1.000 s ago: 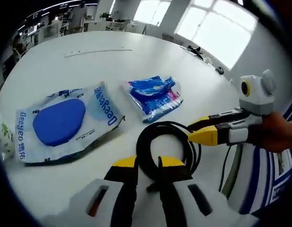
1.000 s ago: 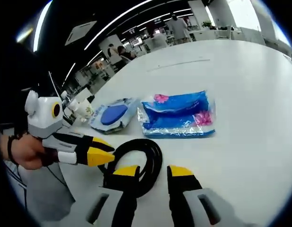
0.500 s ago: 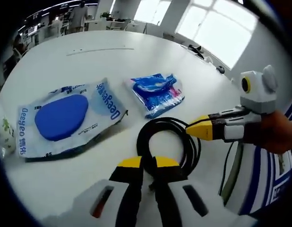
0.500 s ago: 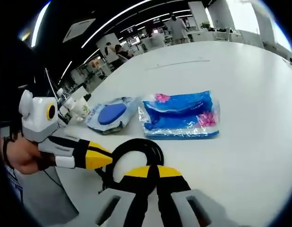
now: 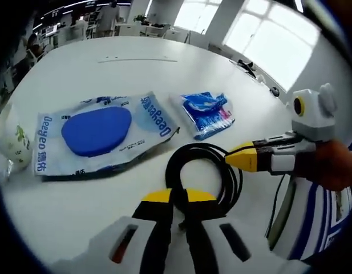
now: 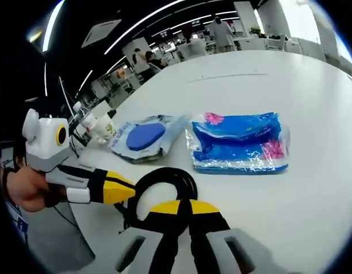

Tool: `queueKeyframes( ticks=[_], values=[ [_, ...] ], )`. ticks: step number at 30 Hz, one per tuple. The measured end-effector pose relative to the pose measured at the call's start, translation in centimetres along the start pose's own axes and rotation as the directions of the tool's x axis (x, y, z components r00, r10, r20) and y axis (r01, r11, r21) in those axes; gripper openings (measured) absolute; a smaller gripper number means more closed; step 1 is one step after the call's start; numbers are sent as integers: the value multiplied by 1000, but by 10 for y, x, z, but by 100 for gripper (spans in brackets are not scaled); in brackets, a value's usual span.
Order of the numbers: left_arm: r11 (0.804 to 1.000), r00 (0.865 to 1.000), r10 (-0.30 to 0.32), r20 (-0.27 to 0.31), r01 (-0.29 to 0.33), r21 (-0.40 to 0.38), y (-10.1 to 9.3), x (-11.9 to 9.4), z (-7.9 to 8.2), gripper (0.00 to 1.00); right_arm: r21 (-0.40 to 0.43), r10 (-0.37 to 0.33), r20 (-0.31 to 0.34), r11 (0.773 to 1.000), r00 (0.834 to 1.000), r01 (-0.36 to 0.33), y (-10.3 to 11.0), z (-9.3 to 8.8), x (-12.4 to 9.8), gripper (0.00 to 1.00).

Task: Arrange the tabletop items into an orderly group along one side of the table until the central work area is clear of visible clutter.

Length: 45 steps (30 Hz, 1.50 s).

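A coiled black cable (image 5: 201,177) lies at the near edge of a white table (image 5: 107,68), and both hand-held grippers are clamped on it. In the left gripper view, the left gripper (image 5: 172,197) has its yellow-tipped jaws drawn narrow around the near strand of the loop, while the right gripper (image 5: 239,158) reaches in from the right, held by a person's hand (image 5: 332,165), its jaws pinched on the far side of the coil. The right gripper view shows the same grip from the other side — the right gripper (image 6: 181,206) closed on the cable (image 6: 164,182), the left gripper (image 6: 116,189) pinching the loop from the left. Holding the coil at two points probably keeps it from unwinding while it is moved to one side.

Beyond the cable, near it but not touching, lie a flat wet-wipes pack (image 5: 98,131) with a blue oval lid and a smaller blue tissue packet (image 5: 207,111). A small white bottle (image 5: 13,142) stands at the table's left edge. These items sit towards the middle, so the tidying looks unfinished.

The room is a large open office — bright windows, ceiling light strips and distant desks.
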<state>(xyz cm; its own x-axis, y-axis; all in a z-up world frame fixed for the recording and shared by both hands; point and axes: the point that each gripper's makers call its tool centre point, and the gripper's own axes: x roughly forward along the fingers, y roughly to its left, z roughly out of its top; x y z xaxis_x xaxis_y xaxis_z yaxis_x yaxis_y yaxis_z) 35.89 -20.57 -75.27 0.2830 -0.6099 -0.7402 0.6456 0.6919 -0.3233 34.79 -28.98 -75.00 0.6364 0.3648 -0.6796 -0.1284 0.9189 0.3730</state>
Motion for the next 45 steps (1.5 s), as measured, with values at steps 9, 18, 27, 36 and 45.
queueKeyframes(
  ticks=[9, 18, 27, 36, 45],
  values=[
    [1000, 1000, -4, 7, 4, -20, -2, 1, 1, 5, -12, -13, -5, 1000, 1000, 13, -2, 1, -3, 2],
    [1000, 999, -26, 44, 26, -4, -3, -12, 8, 11, 8, -37, 8, 999, 999, 37, -6, 1, -9, 8],
    [1000, 996, -6, 88, 4, 23, 16, -41, 12, 12, -25, -42, 26, 999, 999, 42, -7, 8, -21, 12],
    [999, 984, 33, 175, -37, 20, 49, -90, 15, 17, -86, -26, 61, 996, 998, 32, -7, 19, -39, 19],
    [994, 964, 107, 243, -109, -3, 89, -146, 1, 25, -178, 33, 106, 984, 994, -14, 24, 26, -57, 30]
  ],
)
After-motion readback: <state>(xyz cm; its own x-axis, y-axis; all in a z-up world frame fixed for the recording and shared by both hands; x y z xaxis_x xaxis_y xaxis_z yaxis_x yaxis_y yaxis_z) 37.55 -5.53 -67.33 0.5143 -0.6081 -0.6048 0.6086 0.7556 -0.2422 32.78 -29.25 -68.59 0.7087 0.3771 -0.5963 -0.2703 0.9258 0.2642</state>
